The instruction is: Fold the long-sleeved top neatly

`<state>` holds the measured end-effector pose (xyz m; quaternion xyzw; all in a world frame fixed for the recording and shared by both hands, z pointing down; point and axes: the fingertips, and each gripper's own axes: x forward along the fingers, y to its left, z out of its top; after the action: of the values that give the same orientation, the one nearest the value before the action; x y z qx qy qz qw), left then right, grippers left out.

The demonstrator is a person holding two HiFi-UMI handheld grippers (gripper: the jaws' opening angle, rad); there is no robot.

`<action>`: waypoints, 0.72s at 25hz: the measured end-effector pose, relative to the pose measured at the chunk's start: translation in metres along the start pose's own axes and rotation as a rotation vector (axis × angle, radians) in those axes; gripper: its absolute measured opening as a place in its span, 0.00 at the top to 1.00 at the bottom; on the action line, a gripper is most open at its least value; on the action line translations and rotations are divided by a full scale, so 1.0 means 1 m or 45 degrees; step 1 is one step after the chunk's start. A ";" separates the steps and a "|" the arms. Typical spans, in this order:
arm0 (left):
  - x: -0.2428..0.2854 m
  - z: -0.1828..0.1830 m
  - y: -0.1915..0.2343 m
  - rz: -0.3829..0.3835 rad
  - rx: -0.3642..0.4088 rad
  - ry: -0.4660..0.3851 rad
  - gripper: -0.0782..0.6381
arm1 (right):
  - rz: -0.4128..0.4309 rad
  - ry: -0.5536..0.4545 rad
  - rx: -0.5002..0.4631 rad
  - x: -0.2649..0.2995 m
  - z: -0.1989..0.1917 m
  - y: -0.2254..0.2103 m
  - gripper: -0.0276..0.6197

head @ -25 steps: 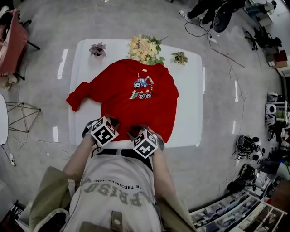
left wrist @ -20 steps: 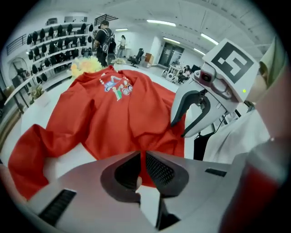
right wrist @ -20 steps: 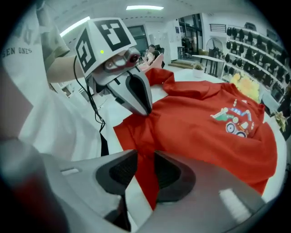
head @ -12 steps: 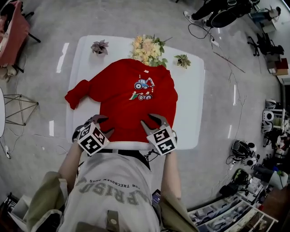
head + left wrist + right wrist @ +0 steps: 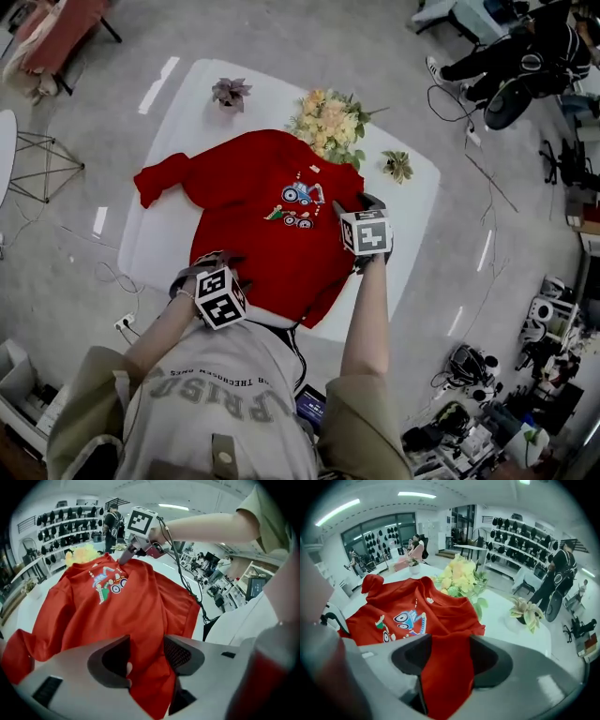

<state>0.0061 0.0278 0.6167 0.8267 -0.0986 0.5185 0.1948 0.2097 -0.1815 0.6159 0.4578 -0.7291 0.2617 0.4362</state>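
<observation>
Meanwhile, the left gripper point(image 5: 214, 263) at seven o'clock on the red top point(image 5: 272, 211) and the right gripper point(image 5: 354, 204) at three o'clock have just been opening, cloth lying loose between parted jaws.

Lettered grey T-shirt point(image 5: 225, 412), marker-cubed left claw point(image 5: 211, 265)

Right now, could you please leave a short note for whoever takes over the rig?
Left gripper: jaws just opened, apart over the near hem of the red top, gripping nothing.
Right gripper: jaws just opened, apart over the top's right shoulder edge.
Top lies face up on the white table, left sleeve spread out.
Done: top laid flat. Left: probably fold sleeves in, then the body.
</observation>
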 end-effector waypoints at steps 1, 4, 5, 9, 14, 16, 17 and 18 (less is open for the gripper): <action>0.003 -0.003 0.001 0.005 -0.015 0.019 0.58 | 0.011 0.021 -0.001 0.007 -0.001 -0.002 0.57; 0.004 -0.009 0.001 0.022 -0.049 0.044 0.58 | 0.027 -0.015 0.006 0.012 0.003 -0.006 0.82; 0.003 -0.008 0.000 0.026 -0.056 0.042 0.58 | 0.025 -0.063 0.016 0.007 0.008 -0.009 0.91; 0.001 -0.002 0.002 0.070 -0.085 -0.002 0.58 | -0.039 -0.237 0.026 -0.014 0.030 -0.025 0.92; 0.013 -0.003 0.007 0.079 -0.120 0.033 0.56 | -0.052 -0.112 0.028 0.025 0.013 -0.029 0.89; 0.014 -0.004 0.005 0.061 -0.103 0.045 0.56 | -0.010 -0.125 0.049 0.026 0.013 -0.027 0.64; 0.011 -0.003 0.005 0.053 -0.094 0.042 0.55 | 0.013 -0.151 0.062 0.019 0.016 -0.027 0.55; 0.006 -0.003 0.004 0.050 -0.086 0.031 0.54 | 0.024 -0.181 0.068 0.009 0.019 -0.027 0.50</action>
<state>0.0048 0.0254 0.6243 0.8112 -0.1297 0.5287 0.2137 0.2250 -0.2123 0.6142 0.4797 -0.7553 0.2521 0.3686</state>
